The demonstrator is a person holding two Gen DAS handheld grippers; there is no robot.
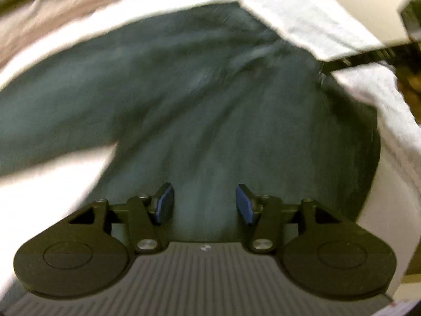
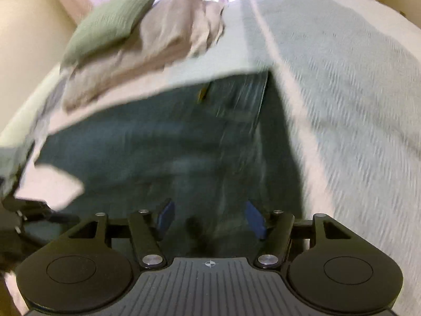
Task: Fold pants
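Left wrist view: left gripper (image 1: 204,202) has its blue pads (image 1: 165,202) set wide apart with nothing between them, poised just over the dark teal pants (image 1: 200,100). The garment lies spread on a pale bedspread (image 1: 294,13), one leg running away to the left, presumably laid flat so an edge can be taken for folding. Blur obscures seams and the waistband.

Right wrist view: right gripper (image 2: 210,220) is likewise spread and empty above the same cloth, suggesting both tools are positioned for a two-point pickup. Part of the other tool shows at the left edge. Beyond the pants lie a beige pillow (image 2: 168,34) and a green pillow (image 2: 110,18), well apart from the work.
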